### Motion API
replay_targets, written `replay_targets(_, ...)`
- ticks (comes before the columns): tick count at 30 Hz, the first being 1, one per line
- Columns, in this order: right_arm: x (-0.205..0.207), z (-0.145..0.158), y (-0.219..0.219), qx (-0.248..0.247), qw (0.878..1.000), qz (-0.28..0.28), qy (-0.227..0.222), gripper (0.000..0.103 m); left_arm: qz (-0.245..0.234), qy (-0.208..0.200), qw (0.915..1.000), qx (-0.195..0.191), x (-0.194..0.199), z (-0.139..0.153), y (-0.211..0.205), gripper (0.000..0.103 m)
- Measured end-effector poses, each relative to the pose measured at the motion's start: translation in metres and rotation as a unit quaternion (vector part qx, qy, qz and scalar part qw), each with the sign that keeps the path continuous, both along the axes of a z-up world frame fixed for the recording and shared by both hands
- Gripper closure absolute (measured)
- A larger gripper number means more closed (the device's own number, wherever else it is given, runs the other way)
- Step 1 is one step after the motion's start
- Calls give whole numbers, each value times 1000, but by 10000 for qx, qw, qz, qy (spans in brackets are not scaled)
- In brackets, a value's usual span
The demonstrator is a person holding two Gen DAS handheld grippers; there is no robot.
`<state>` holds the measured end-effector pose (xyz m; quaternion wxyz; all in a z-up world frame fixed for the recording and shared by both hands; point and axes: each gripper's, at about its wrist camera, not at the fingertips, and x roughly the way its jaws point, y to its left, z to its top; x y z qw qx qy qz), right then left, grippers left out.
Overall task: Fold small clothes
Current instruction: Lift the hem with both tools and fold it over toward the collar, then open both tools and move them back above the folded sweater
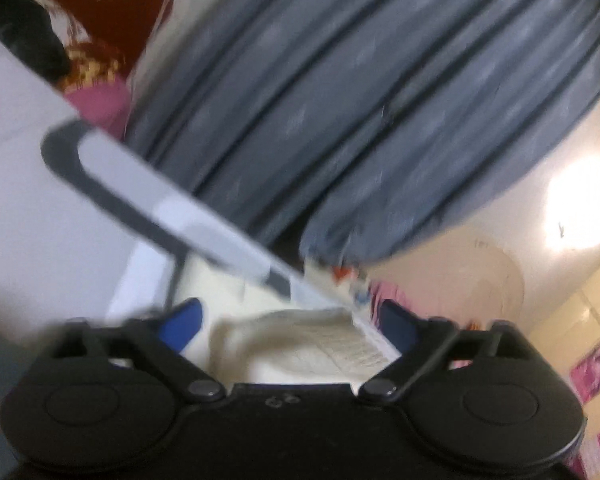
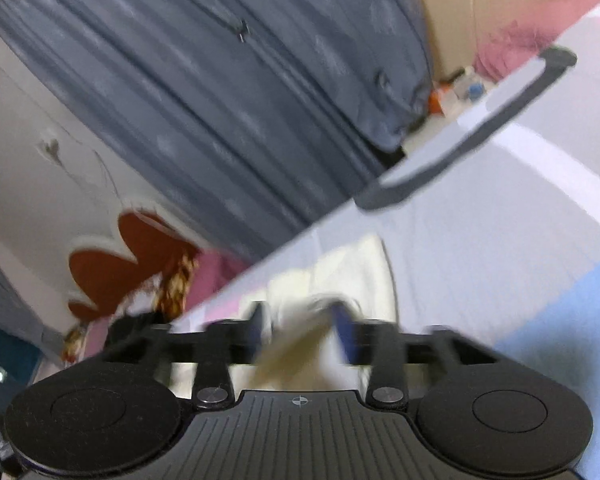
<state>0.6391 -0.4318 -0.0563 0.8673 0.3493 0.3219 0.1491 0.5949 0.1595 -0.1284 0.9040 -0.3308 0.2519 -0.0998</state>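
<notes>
A cream knitted garment (image 1: 300, 348) lies bunched on a pale grey sheet (image 1: 32, 208), right in front of my left gripper (image 1: 292, 328). The blue pads (image 1: 188, 326) stand wide apart on either side of the cloth and do not press it, so that gripper is open. In the right wrist view the same cream garment (image 2: 364, 276) lies on the pale sheet (image 2: 480, 240). A blurred fold of it sits between the blue pads (image 2: 344, 336) of my right gripper (image 2: 300, 334). The jaws there stand apart and do not clamp the fold.
A dark grey band (image 1: 112, 192) runs along the sheet's edge, also the band (image 2: 472, 136) in the right view. Behind hangs a grey pleated curtain (image 1: 360, 92). A red flower-shaped decoration (image 2: 124, 256) is on the wall, pink cloth (image 1: 100, 104) beside it. A light blue patch (image 2: 572, 320) lies to the right.
</notes>
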Motion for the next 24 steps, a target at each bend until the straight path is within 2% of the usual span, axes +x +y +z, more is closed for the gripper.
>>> replay_targets(2, -4, 1, -4, -110, 9997, -129, -167, 35, -67, 39, 9999, 76, 2, 2, 2, 30)
replay_targets(4, -8, 3, -6, -251, 9993, -24, -260, 36, -202, 147, 9986, 471, 3, 4, -2, 34)
replay_targets(5, -10, 5, -3, -418, 9987, 56, -297, 40, -284, 202, 9964, 777, 5, 5, -6, 34)
replay_targets(7, -13, 9, 9, -862, 9955, 239, -307, 46, -467, 284, 9901, 1290, 12, 2, -19, 34)
replay_targets(8, -12, 9, 14, -1170, 9921, 342, -292, 48, -552, 349, 9867, 1487, 16, -1, -25, 41)
replay_targets(9, -11, 8, 22, -1406, 9887, 442, -277, 54, -648, 415, 9832, 1655, 19, -4, -30, 46)
replay_targets(10, -10, 8, 30, -1583, 9856, 538, -242, 59, -721, 475, 9796, 1812, 21, -6, -35, 56)
replay_targets(11, -9, 5, 36, -1826, 9808, 666, -155, 73, -773, 503, 9759, 1975, 23, -7, -40, 69)
replay_targets(12, -9, 3, 44, -2081, 9749, 785, -137, 88, -860, 518, 9726, 2099, 26, -9, -44, 75)
replay_targets(14, -12, 0, 56, -2371, 9666, 948, -228, 98, -930, 491, 9634, 2465, 30, -10, -53, 97)
replay_targets(17, -18, -2, 67, -2630, 9590, 994, -370, 101, -819, 188, 9616, 2612, 25, -3, -57, 101)
replay_targets(19, -20, 2, 68, -2659, 9586, 868, -532, 101, -691, -157, 9625, 2619, 21, 4, -57, 101)
replay_targets(20, -21, 4, 65, -2637, 9597, 761, -600, 101, -634, -171, 9599, 2724, 22, 4, -60, 101)
replay_targets(22, -18, 2, 63, -2545, 9632, 688, -523, 101, -665, 129, 9520, 2987, 33, -6, -68, 98)
replay_targets(23, -14, -5, 66, -2636, 9608, 790, -333, 101, -724, 386, 9483, 3066, 41, -14, -71, 92)
replay_targets(24, -9, -13, 71, -2793, 9554, 959, -56, 101, -699, 374, 9489, 3055, 42, -18, -71, 90)
